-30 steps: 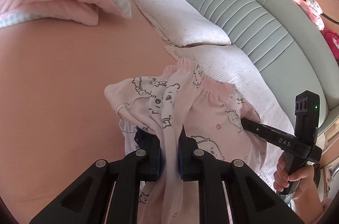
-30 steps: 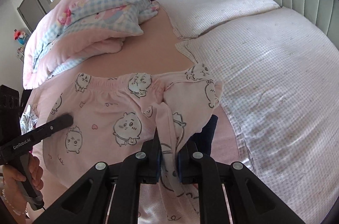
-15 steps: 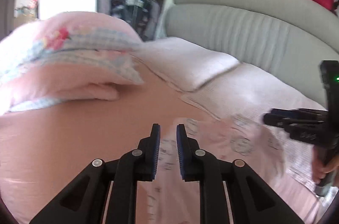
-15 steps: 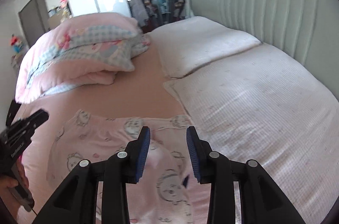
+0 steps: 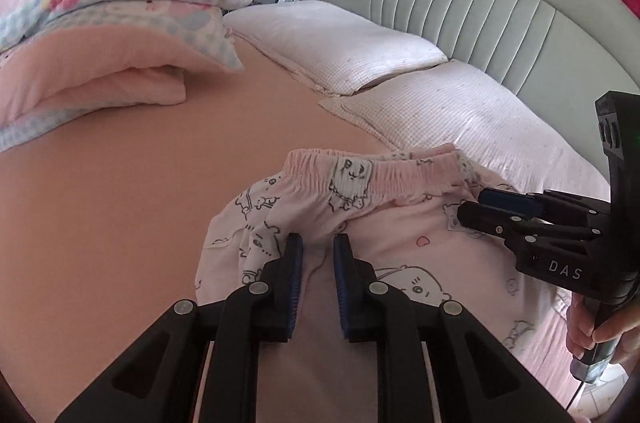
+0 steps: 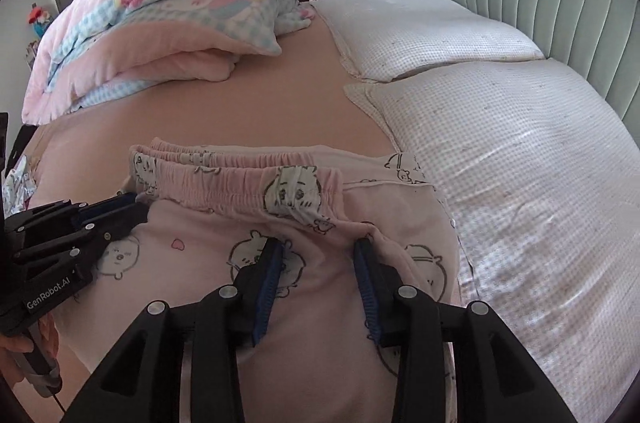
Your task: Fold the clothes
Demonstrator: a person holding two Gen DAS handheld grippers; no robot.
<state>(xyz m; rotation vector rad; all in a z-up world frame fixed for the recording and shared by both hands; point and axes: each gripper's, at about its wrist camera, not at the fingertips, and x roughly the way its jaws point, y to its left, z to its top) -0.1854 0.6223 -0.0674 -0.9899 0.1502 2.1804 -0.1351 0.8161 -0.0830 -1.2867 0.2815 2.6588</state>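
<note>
Two tools over pale pink cartoon-print pyjama trousers [image 6: 328, 223] lying on the pink bed sheet [image 5: 120, 183]: left tool [image 5: 318, 243] narrowly parted, nothing pinched; right tool [image 6: 318, 247] wider apart, gripping nothing; white checked pillows [image 6: 520, 151] beside.

Both wrist cameras look down closely, sharing the pajamas [image 5: 400, 223].

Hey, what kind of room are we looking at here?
Most likely a bedroom. There is a bed with a padded grey headboard, two white pillows lying side by side, and a folded pink quilt stacked on the sheet.
</note>
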